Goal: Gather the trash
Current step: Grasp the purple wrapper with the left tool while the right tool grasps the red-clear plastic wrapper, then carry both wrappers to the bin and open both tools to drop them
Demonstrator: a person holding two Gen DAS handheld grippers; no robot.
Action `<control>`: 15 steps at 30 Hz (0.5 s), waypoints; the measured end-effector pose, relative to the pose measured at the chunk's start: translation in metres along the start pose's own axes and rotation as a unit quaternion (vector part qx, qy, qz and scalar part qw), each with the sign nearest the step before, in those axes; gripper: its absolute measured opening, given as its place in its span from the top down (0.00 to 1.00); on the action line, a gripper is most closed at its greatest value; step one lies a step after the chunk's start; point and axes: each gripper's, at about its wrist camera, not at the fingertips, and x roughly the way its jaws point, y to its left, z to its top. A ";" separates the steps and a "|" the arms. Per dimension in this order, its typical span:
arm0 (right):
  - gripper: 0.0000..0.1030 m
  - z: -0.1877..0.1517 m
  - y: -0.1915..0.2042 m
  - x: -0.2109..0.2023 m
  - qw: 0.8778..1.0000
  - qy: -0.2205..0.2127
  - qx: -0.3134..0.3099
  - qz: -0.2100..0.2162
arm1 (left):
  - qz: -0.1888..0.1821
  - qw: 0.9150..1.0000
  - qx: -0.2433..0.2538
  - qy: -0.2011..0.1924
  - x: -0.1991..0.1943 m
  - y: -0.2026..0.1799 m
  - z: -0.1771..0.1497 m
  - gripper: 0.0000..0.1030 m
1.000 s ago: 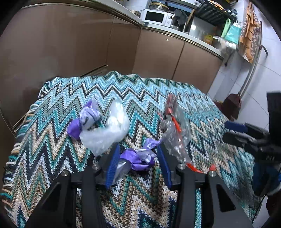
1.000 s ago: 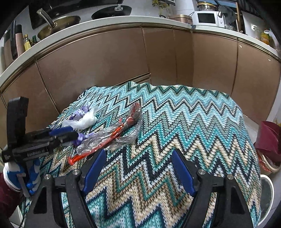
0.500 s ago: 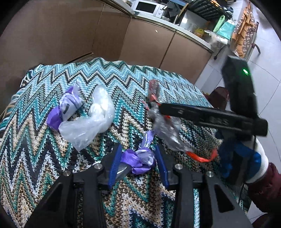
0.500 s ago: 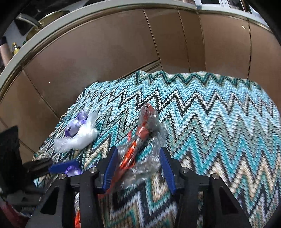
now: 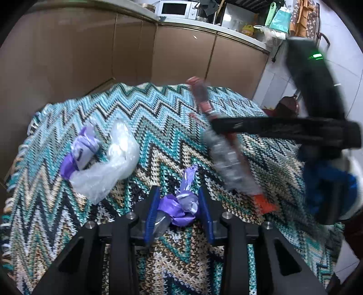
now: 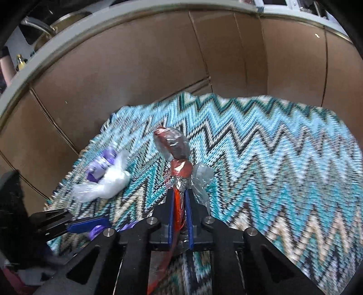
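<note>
A crumpled purple wrapper [image 5: 178,208] lies on the zigzag knit cloth [image 5: 158,127] between the blue pads of my left gripper [image 5: 178,211]. Its jaws are closing, and the pads touch the wrapper on both sides. My right gripper [image 6: 180,204] is shut on a long red and clear plastic wrapper [image 6: 174,147], which sticks up and forward out of the jaws. In the left wrist view that wrapper [image 5: 229,163] hangs tilted above the cloth under the right gripper's black body [image 5: 283,129]. The right wrist view shows the left gripper's blue finger [image 6: 88,227] at lower left.
A purple and white wrapper [image 5: 84,149] and a clear plastic bag [image 5: 113,163] lie together at the cloth's left side. Brown cabinet doors [image 5: 181,50] stand close behind the table. A blue-gloved hand [image 5: 326,181] holds the right gripper. A microwave [image 5: 174,9] sits on the counter.
My right gripper came in from the right over the red and clear wrapper, shut on it and raised its far end. My left jaws narrowed around the purple wrapper.
</note>
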 end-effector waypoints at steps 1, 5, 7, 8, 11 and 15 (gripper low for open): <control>0.92 -0.001 0.000 -0.011 1.000 -0.006 -0.001 -0.003 | 0.001 1.000 -0.003 -0.004 -0.003 0.000 0.000 0.71; 0.91 -0.010 0.001 -0.065 0.999 -0.035 -0.007 -0.017 | -0.007 0.999 -0.045 -0.026 -0.021 0.004 -0.001 0.72; 0.91 -0.019 0.001 -0.088 0.999 -0.045 -0.006 -0.022 | -0.006 0.998 -0.055 -0.034 -0.032 0.003 -0.001 0.72; 0.91 -0.024 0.001 -0.099 0.998 -0.049 -0.006 -0.024 | -0.004 0.998 -0.058 -0.039 -0.039 0.002 0.000 0.72; 0.91 -0.044 -0.001 -0.131 0.998 -0.062 -0.001 -0.028 | -0.004 0.996 -0.070 -0.054 -0.063 -0.004 0.000 0.72; 0.91 -0.077 -0.009 -0.171 0.996 -0.077 0.013 -0.029 | -0.008 0.995 -0.078 -0.066 -0.090 -0.019 0.005 0.73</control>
